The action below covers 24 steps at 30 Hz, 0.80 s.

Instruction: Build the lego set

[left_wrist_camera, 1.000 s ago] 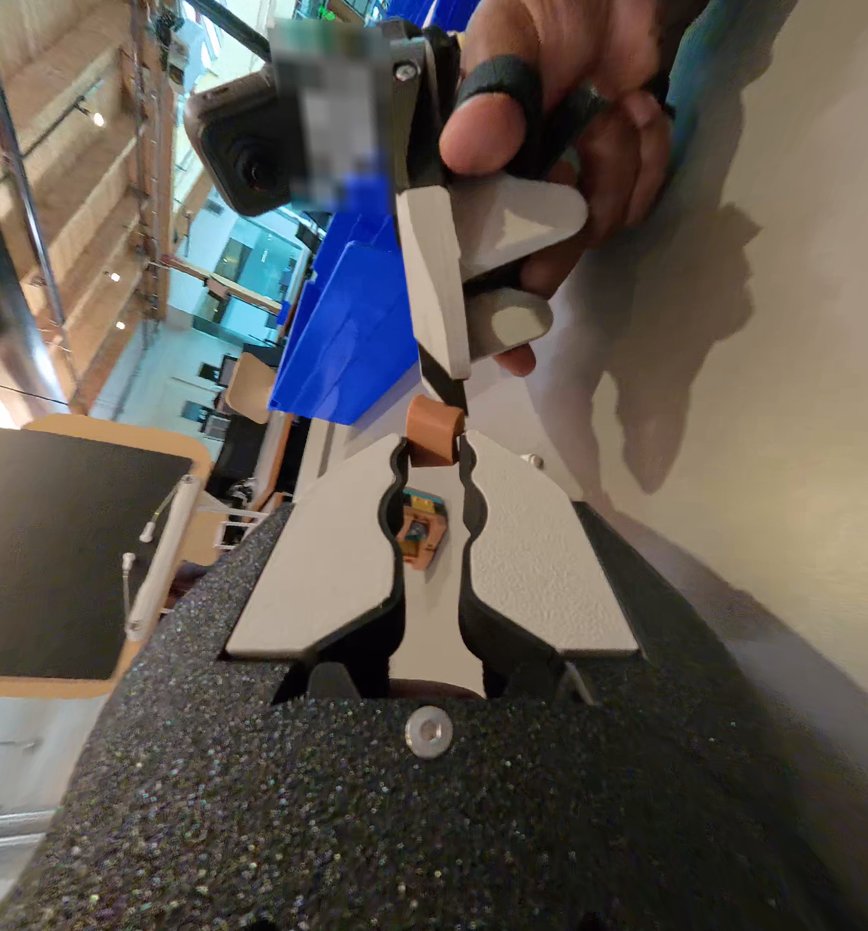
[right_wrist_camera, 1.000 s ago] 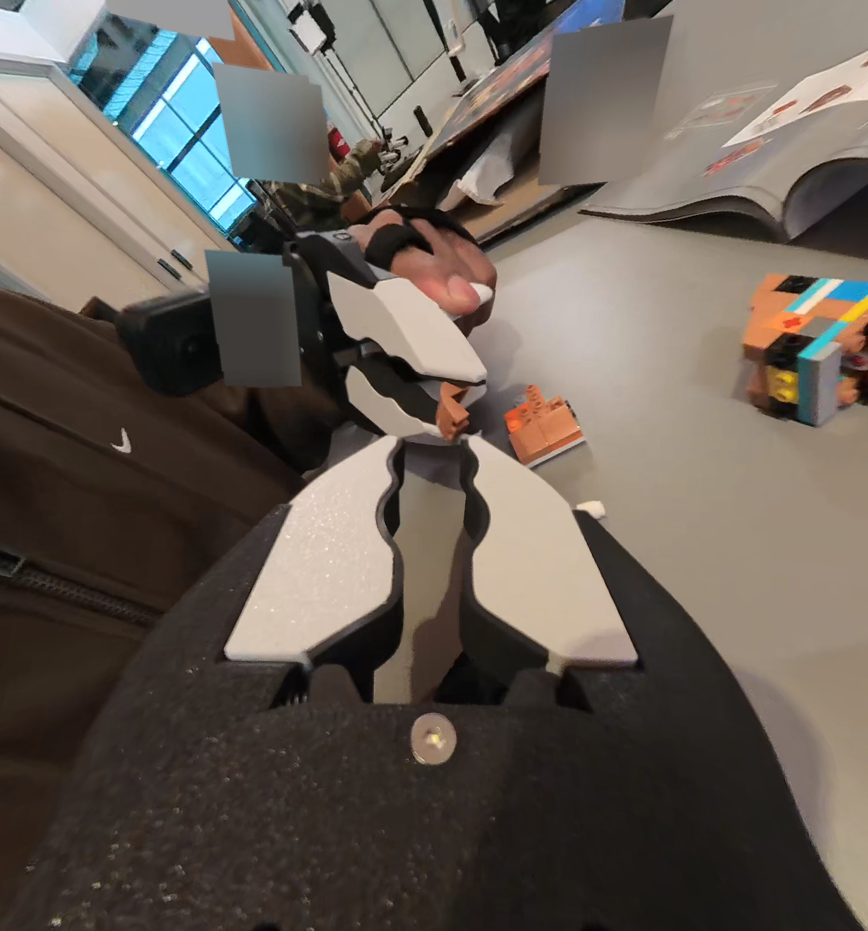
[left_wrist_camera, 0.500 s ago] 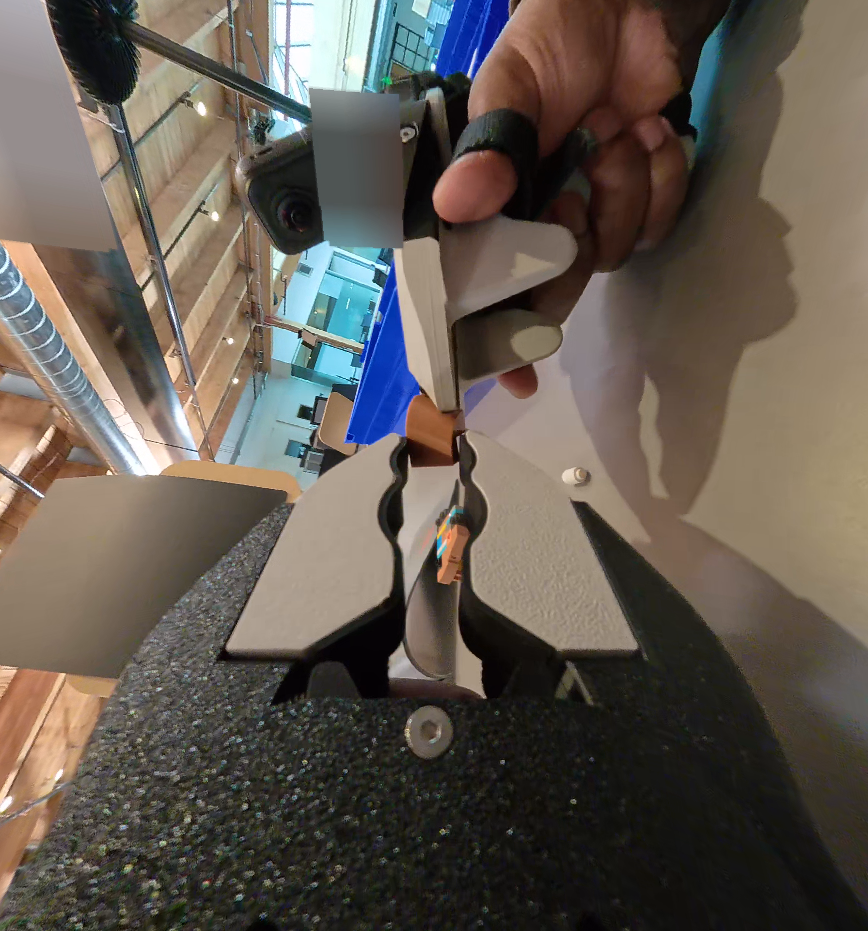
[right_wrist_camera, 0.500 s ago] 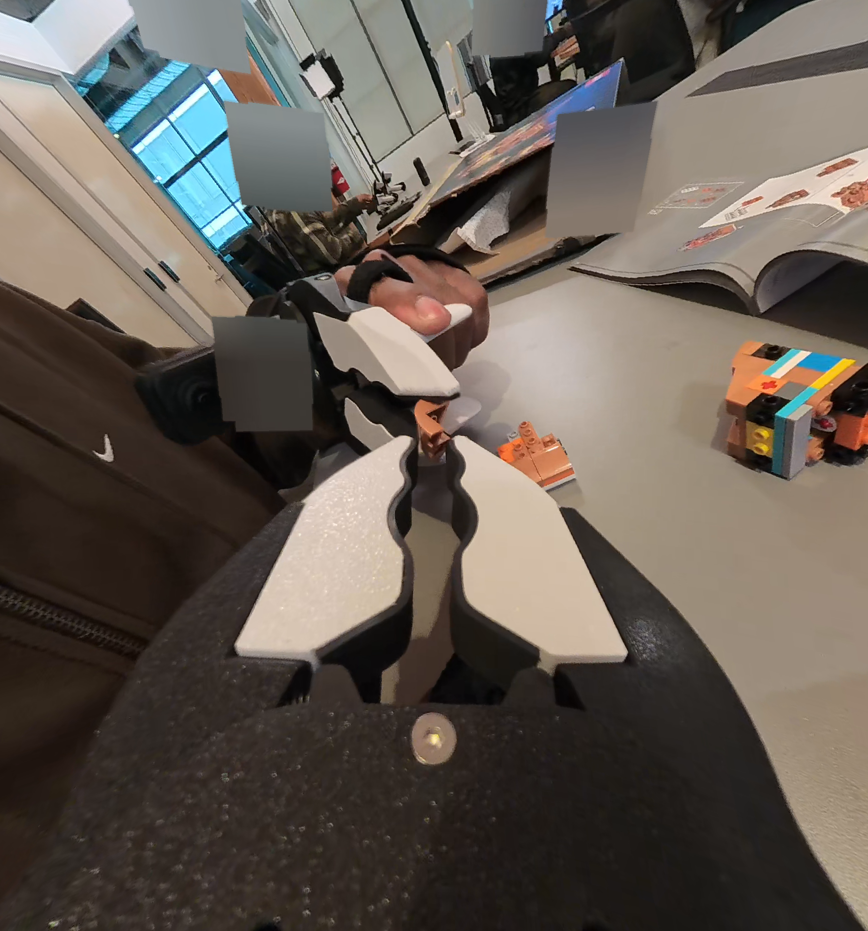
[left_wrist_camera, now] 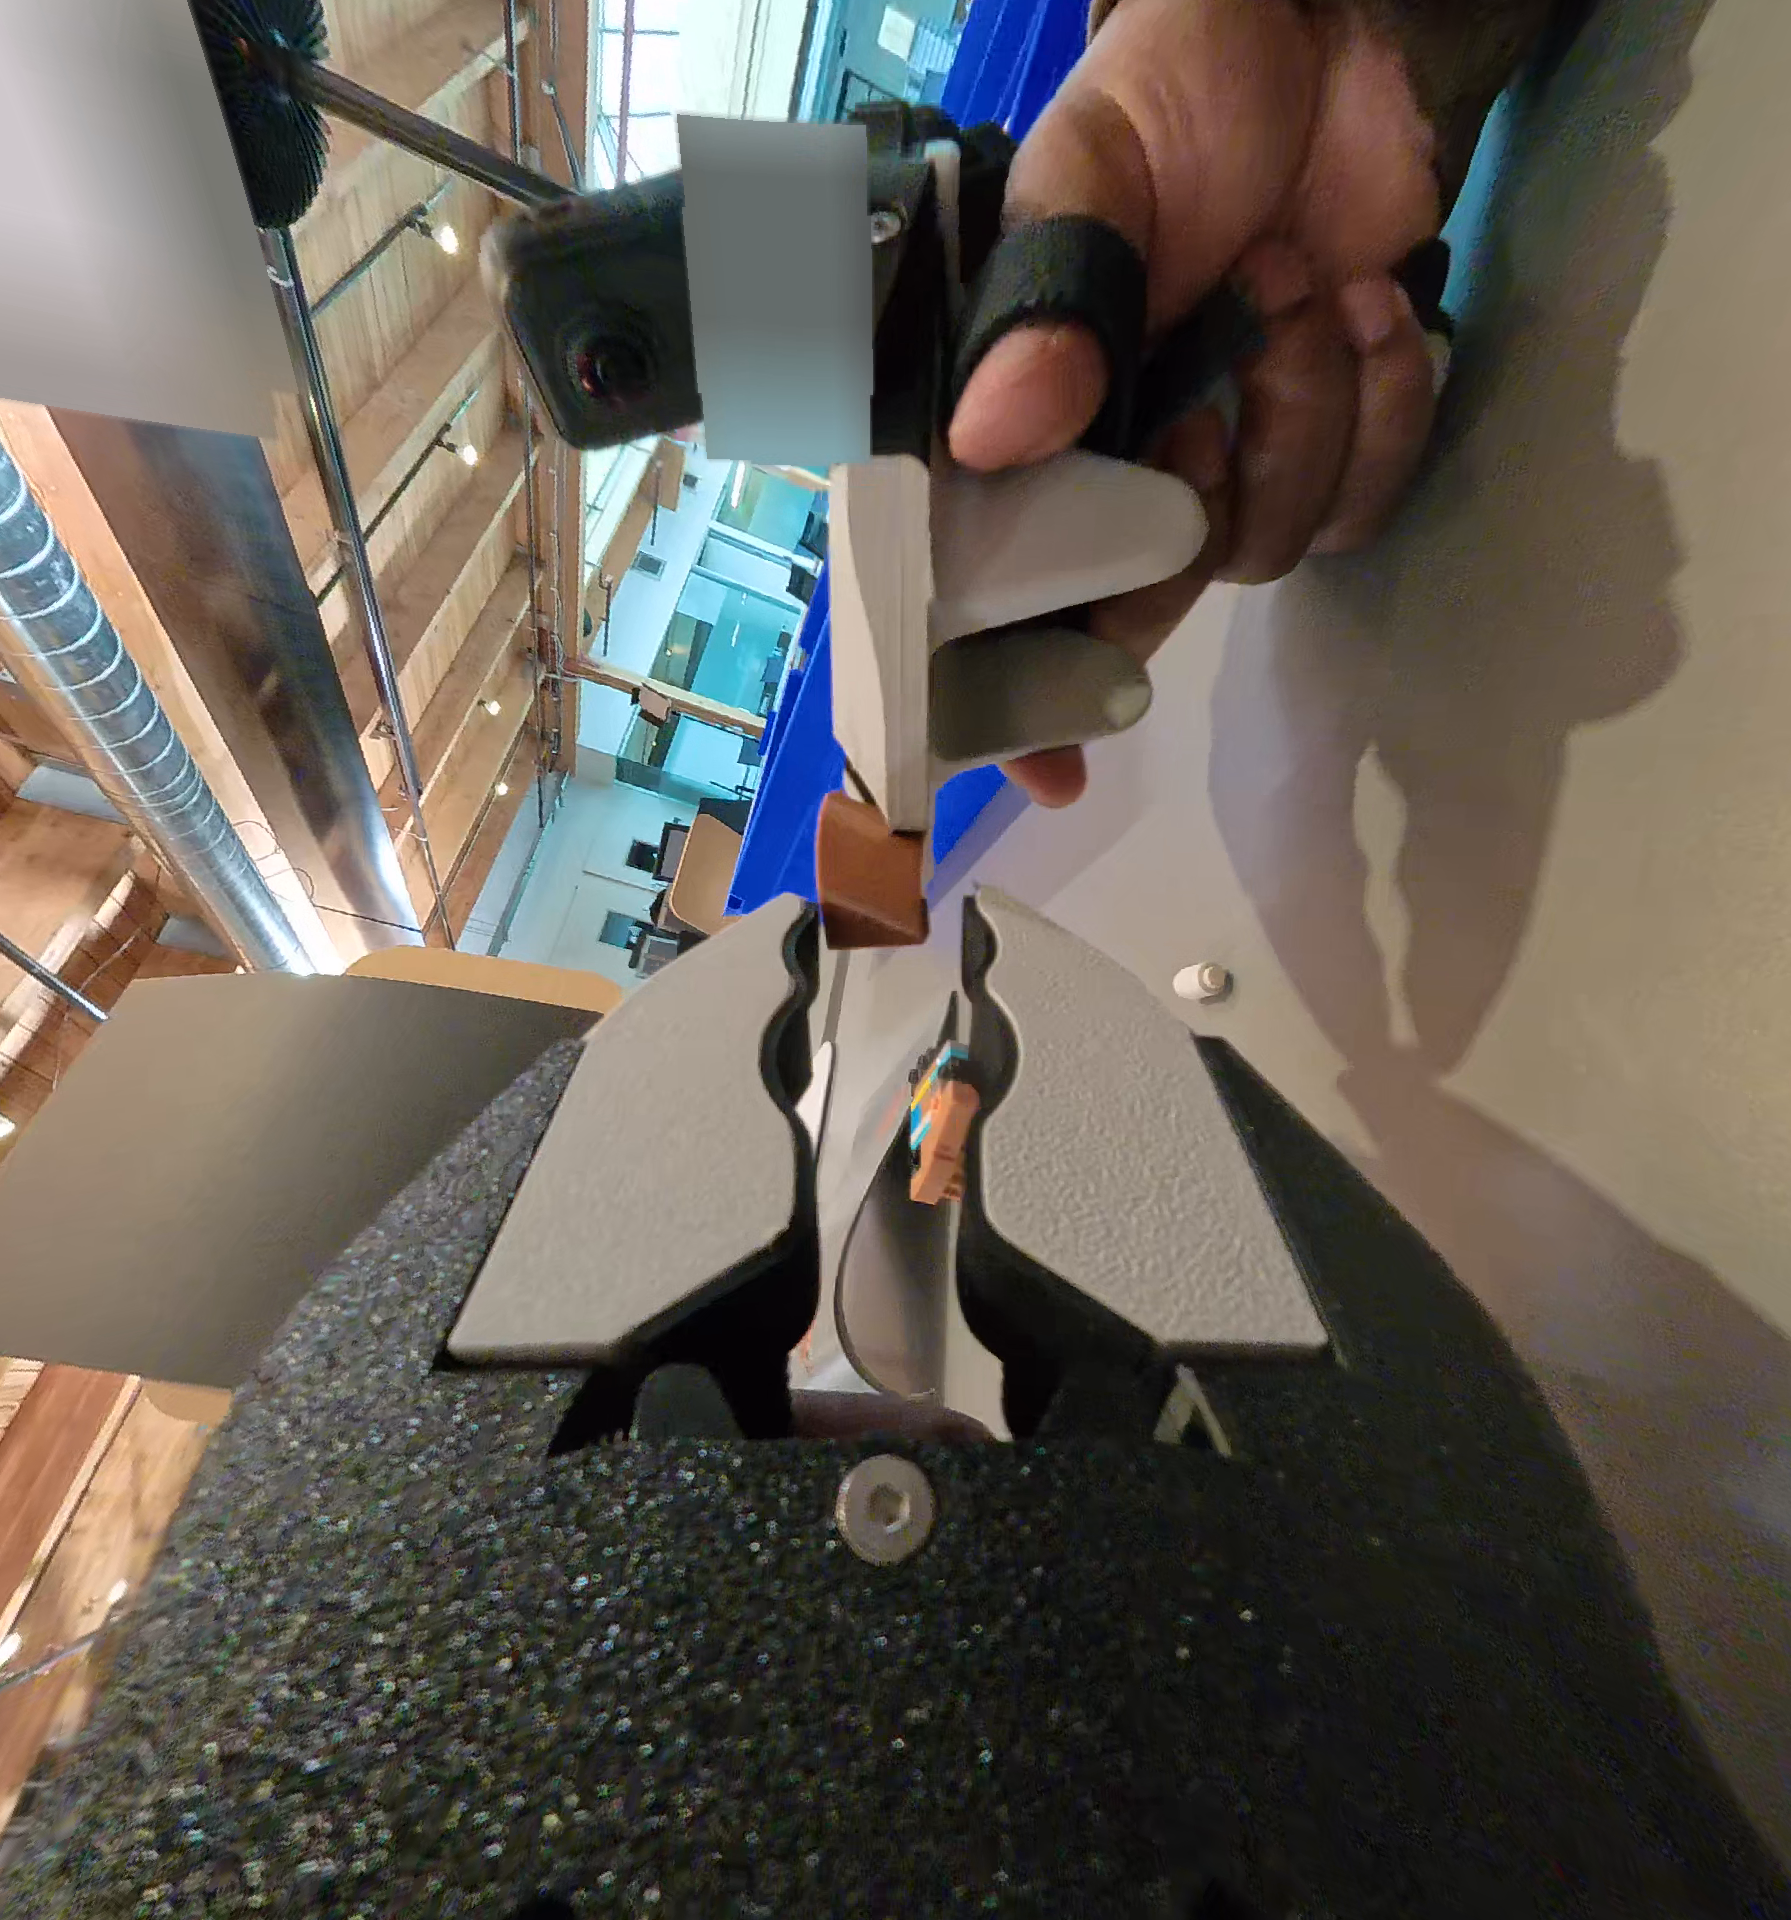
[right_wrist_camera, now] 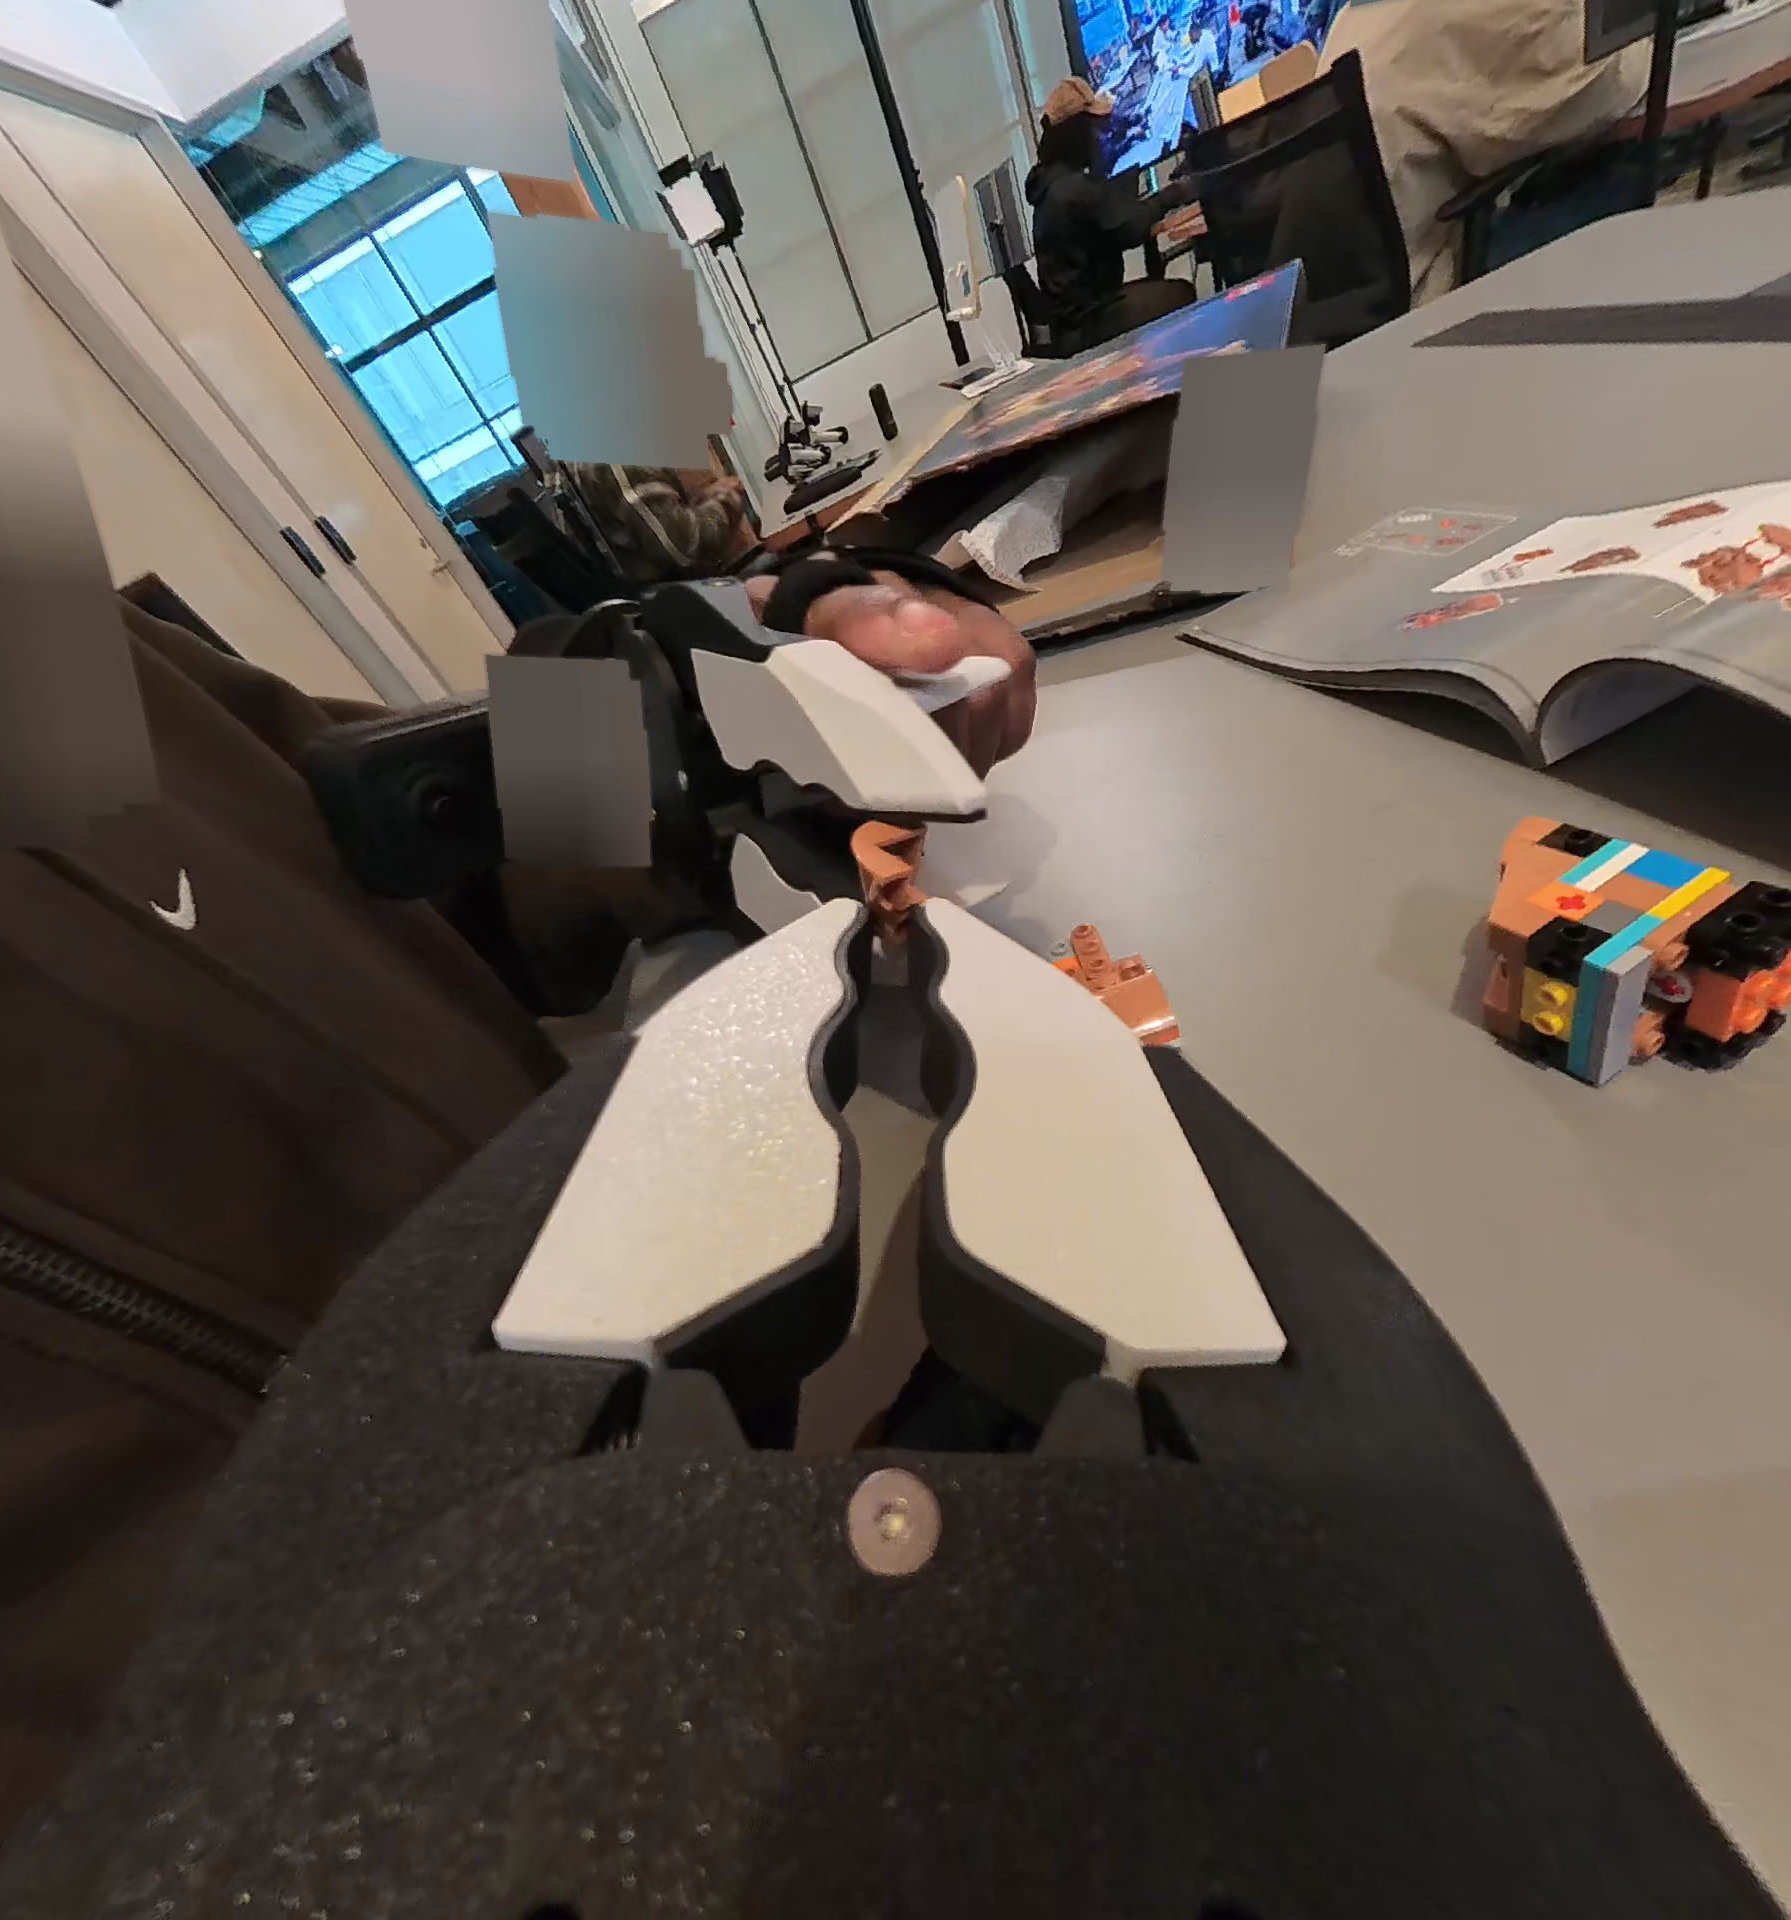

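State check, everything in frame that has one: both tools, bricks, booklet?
left tool: open, fingers flank the piece
right tool: shut on brown Lego piece
brown Lego piece: held off the table
instruction booklet: open, on table
multicoloured Lego model: partly built, on table
orange sub-assembly: loose on table

Both grippers have rough, speckled matt black bodies, like coarse foam, with pale grey pebbled plastic fingers and a shiny metal screw at six o'clock. The small brown brick is smooth, slightly glossy plastic. The table is smooth matt grey. At two o'clock lies an open paper booklet. The jacket at nine o'clock is brown cloth.
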{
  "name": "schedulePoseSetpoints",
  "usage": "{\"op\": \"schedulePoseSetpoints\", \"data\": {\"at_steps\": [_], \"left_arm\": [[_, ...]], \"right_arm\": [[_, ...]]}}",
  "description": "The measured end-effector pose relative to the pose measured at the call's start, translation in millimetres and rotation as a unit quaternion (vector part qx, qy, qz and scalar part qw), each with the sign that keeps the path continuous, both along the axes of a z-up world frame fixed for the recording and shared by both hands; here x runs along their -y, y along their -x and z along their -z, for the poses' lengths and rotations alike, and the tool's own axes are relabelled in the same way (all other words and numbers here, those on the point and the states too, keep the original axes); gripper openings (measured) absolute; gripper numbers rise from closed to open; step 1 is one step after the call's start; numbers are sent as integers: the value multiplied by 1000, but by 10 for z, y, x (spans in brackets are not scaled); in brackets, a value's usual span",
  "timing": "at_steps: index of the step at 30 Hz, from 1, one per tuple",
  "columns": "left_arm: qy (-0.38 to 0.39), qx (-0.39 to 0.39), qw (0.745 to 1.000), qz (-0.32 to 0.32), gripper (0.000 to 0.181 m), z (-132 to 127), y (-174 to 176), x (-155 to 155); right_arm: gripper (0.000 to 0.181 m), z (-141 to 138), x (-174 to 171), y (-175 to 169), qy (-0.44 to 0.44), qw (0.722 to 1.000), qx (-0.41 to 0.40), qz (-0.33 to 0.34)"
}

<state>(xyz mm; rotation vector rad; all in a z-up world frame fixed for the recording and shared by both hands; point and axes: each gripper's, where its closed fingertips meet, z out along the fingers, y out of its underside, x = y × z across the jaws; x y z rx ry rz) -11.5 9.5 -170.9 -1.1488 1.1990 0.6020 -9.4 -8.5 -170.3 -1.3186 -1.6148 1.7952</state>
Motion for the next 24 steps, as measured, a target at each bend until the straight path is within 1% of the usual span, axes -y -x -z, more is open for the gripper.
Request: {"op": "schedulePoseSetpoints", "data": {"at_steps": [3,5,7,8,10,12,14,17,22,23,24], "left_arm": [[16,15,1000,2,28,24,14,-6],[51,40,998,5,31,88,41,-19],[115,99,988,5,32,164,92,-39],[149,140,979,8,32,165,106,-41],[205,233,950,27,33,93,109,-32],[269,317,908,47,32,48,102,-20],[328,379,863,55,32,55,89,-16],[392,434,808,73,32,77,23,9],[464,506,718,113,31,38,-40,63],[477,513,704,117,31,44,-52,76],[487,515,696,116,31,63,-58,81]], "right_arm": [[6,25,5,7,-28,1000,-3,7],[6,43,-33,17,-61,998,-10,22],[6,99,-132,39,-122,991,-13,51],[5,130,-183,47,-154,986,-14,65],[6,167,-263,58,-210,974,-20,84],[6,180,-307,65,-257,961,-32,95],[6,169,-320,66,-300,948,-49,98],[6,121,-287,56,-365,922,-88,91],[6,80,-178,27,-474,865,-152,57],[6,78,-158,24,-486,858,-161,52],[6,74,-140,23,-494,852,-169,48]]}}
